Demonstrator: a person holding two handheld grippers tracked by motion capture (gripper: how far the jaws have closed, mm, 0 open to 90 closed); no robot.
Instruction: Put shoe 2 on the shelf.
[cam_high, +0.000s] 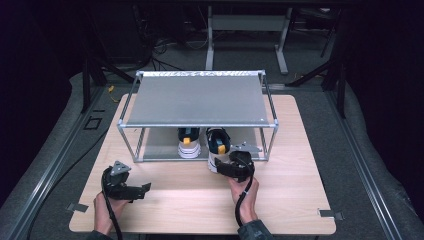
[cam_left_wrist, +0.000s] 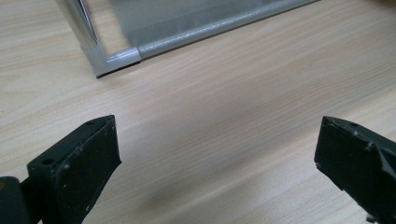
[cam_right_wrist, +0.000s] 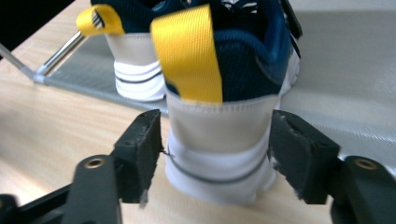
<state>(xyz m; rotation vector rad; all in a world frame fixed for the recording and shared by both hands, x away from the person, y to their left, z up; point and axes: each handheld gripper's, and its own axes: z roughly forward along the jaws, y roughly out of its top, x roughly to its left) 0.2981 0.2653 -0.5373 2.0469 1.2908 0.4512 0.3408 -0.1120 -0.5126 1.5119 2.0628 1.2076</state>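
The right gripper (cam_right_wrist: 217, 158) clasps the heel of a white-and-navy sneaker with a yellow pull tab (cam_right_wrist: 219, 116), half inside the grey metal shoe rack (cam_high: 200, 100). Ahead, its twin sneaker (cam_high: 189, 142) is already shelved. A straight, level push should keep the sole flat; the left gripper (cam_left_wrist: 217, 158) rests wide open.

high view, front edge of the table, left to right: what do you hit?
left gripper → left shoe on the rack's lower shelf → right shoe → right gripper, jaws around that shoe's heel
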